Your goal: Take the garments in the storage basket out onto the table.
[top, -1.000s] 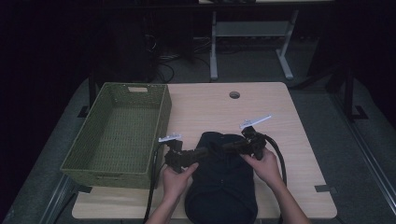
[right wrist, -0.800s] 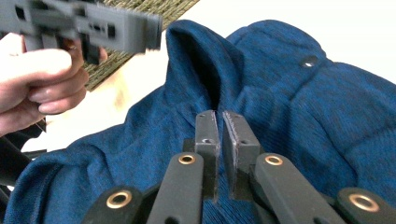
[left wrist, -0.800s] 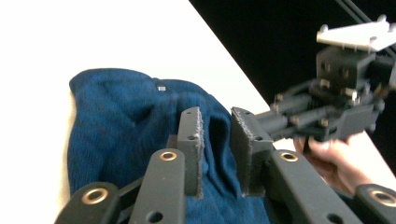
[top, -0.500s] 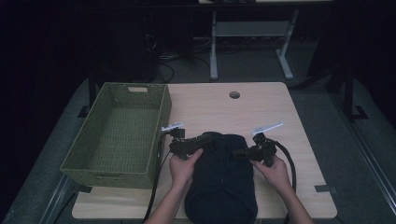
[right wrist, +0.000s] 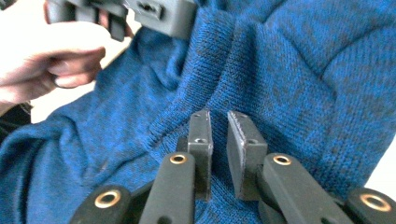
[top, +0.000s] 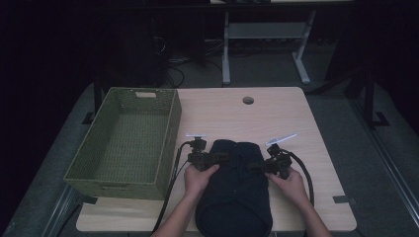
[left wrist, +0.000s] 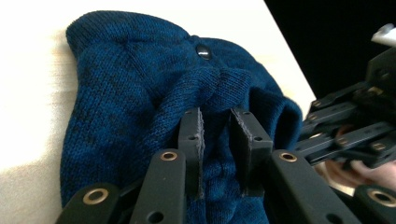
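A dark blue knitted sweater [top: 234, 197] lies bunched on the wooden table [top: 237, 118], at its near edge. My left gripper [top: 213, 158] reaches into the sweater's upper left edge. Its jaws stand a narrow gap apart over a ridge of knit [left wrist: 126, 93] near a dark button [left wrist: 202, 51], and the pads [left wrist: 191, 128] do not press on it. My right gripper [top: 258, 166] reaches in from the upper right edge. Its jaws [right wrist: 218, 113] have just been opening, with a slim gap over a fold of the knit [right wrist: 289, 60].
A green woven basket [top: 170, 123] stands at the left of the table, close to my left hand. A round cable hole [top: 248, 100] sits in the far tabletop. Desk legs and cables lie on the dark floor beyond. Black cables trail from both grippers.
Both hands have come down toward the table with the sweater's top edge and moved slightly apart. The sweater's top now lies flatter and wider.
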`<action>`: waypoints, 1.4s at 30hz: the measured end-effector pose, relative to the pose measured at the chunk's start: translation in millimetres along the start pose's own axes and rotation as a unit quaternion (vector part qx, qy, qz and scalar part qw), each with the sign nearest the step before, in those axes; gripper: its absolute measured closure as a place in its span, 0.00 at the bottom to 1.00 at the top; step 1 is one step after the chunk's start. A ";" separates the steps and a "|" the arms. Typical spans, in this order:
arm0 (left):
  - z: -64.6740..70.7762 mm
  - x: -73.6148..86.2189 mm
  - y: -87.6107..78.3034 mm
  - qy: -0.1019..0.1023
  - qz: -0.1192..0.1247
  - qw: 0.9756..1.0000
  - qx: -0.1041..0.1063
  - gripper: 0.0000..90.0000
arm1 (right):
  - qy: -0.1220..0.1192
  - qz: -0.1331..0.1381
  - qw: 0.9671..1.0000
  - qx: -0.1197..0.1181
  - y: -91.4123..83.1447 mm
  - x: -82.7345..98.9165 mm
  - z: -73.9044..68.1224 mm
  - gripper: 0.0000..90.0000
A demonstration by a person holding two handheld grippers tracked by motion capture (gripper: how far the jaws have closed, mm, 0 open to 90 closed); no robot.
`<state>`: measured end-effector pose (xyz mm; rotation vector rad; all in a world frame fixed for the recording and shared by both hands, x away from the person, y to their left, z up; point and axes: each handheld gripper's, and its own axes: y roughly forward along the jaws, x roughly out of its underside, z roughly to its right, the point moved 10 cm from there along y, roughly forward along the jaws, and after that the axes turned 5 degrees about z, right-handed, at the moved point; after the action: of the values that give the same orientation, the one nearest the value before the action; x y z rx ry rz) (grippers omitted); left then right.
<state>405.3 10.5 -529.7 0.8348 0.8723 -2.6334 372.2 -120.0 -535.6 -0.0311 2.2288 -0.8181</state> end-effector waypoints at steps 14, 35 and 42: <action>5.6 13.8 -5.8 0.015 -0.023 1.000 -0.004 0.84 | 0.010 0.048 0.999 -0.008 -1.5 -36.3 -6.9 0.88; 20.1 -6.6 -31.3 0.020 0.043 0.999 0.026 0.78 | 0.006 -0.001 1.000 0.001 21.4 -27.1 -5.6 0.88; 5.2 -2.3 -25.4 0.009 0.028 1.000 0.007 0.78 | -0.002 -0.008 1.000 0.003 11.7 -22.9 -6.6 0.88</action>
<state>395.0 27.6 -513.0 0.8754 0.8240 -2.5899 386.9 -101.1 -524.1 -0.0482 2.2256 -0.8335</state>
